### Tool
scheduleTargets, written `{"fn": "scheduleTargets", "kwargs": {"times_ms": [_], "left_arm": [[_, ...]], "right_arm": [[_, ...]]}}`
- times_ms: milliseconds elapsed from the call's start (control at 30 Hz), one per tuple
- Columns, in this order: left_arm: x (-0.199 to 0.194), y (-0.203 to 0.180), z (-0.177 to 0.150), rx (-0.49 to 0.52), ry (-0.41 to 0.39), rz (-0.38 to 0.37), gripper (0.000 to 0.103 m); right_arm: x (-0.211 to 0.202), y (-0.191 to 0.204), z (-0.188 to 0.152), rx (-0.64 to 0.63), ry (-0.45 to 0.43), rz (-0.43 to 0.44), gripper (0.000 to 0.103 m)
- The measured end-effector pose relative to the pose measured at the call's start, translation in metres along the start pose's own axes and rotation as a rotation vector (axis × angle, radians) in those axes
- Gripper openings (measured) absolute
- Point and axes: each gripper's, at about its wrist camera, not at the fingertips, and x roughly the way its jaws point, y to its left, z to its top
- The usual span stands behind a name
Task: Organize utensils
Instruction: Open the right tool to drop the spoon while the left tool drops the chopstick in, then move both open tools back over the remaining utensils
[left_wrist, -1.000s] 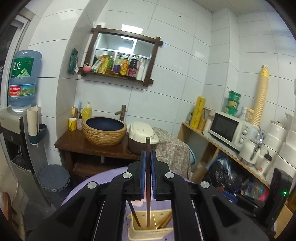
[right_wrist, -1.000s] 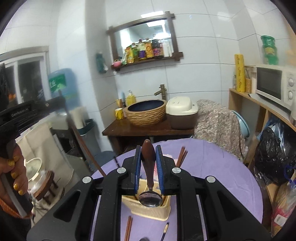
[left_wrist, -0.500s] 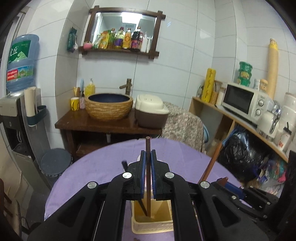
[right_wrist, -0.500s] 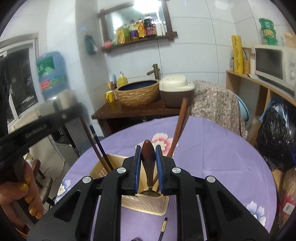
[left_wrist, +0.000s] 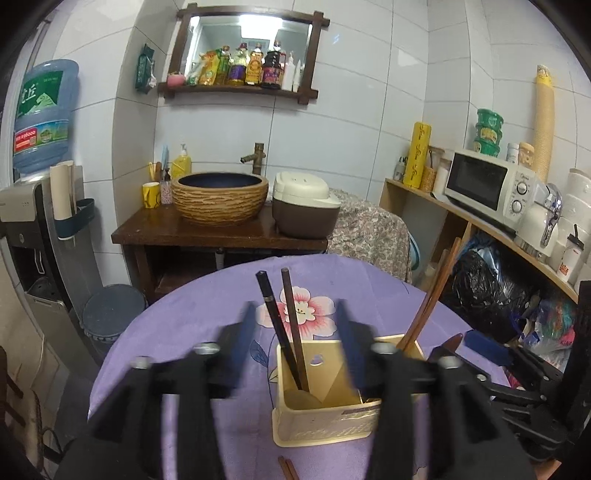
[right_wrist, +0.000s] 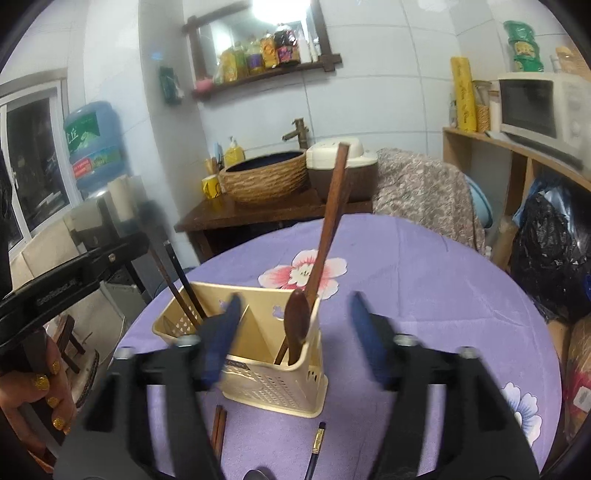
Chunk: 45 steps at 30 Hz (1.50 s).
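Covering the round desk (left_wrist: 207, 306) is a purple flowered cloth, on which a cream utensil caddy (right_wrist: 266, 384) with perforated walls and two compartments is seen standing. Both grippers are shown above it with nothing held: the jaws of the left gripper (left_wrist: 295, 354) are spread wide apart, blurred, on either side of the caddy's left compartment, and the jaws of the right gripper (right_wrist: 295, 339) are likewise spread apart, framing the right compartment. In the left compartment, a dark chopstick (left_wrist: 275, 321) and a brown chopstick (left_wrist: 293, 325) are seen leaning side by side, tips down. In the right compartment, a long wooden chopstick pair (right_wrist: 328, 229) is propped at a tilt, and a dark wooden spoon handle (right_wrist: 297, 321) is lodged against the near wall. On the cloth in front of the caddy, another brown chopstick pair (right_wrist: 218, 430) is seen lying flat, and a dark pen-like stick with a gold band (right_wrist: 316, 446) is laid just to its right. The left gripper's body is caught at the left edge of the right wrist view, held by a hand with gold-painted nails (right_wrist: 44, 391).
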Motion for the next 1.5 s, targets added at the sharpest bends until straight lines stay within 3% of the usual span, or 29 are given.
{"fn": "scheduleTargets", "kwargs": {"times_ms": [100,167,200,267,667,833,933,1033,1267,1500], "left_arm": [[-0.019,0.003,-0.007,0.002,-0.034,-0.003,0.068],[-0.033,0.006,-0.016,0.011,-0.048,0.012,0.085],[-0.04,0.008,-0.022,0.012,-0.053,0.022,0.089],[-0.046,0.01,-0.031,0.011,-0.042,0.033,0.097],[-0.045,0.03,-0.138,-0.001,0.236,0.069,0.097],[-0.052,0.033,-0.176,-0.021,0.267,0.085,0.097],[-0.056,0.028,-0.189,0.012,0.271,0.099,0.097],[-0.06,0.025,-0.198,0.043,0.279,0.125,0.097],[-0.052,0.019,-0.21,-0.018,0.364,0.082,0.097],[-0.042,-0.006,-0.219,0.033,0.396,0.058,0.093]], "right_arm": [[-0.018,0.0,-0.005,-0.02,-0.026,-0.009,0.079],[-0.031,-0.001,-0.012,-0.024,-0.05,-0.018,0.089],[-0.036,-0.001,-0.015,-0.027,-0.055,-0.022,0.095],[-0.045,-0.001,-0.022,-0.038,-0.048,-0.038,0.096],[-0.06,-0.009,-0.121,-0.094,0.132,-0.122,0.097],[-0.072,-0.011,-0.161,-0.105,0.141,-0.177,0.097],[-0.075,-0.019,-0.178,-0.066,0.172,-0.162,0.097],[-0.079,-0.027,-0.187,-0.026,0.184,-0.167,0.097],[-0.086,-0.033,-0.189,0.006,0.205,-0.214,0.097],[-0.089,-0.03,-0.191,-0.002,0.218,-0.212,0.097]]}}
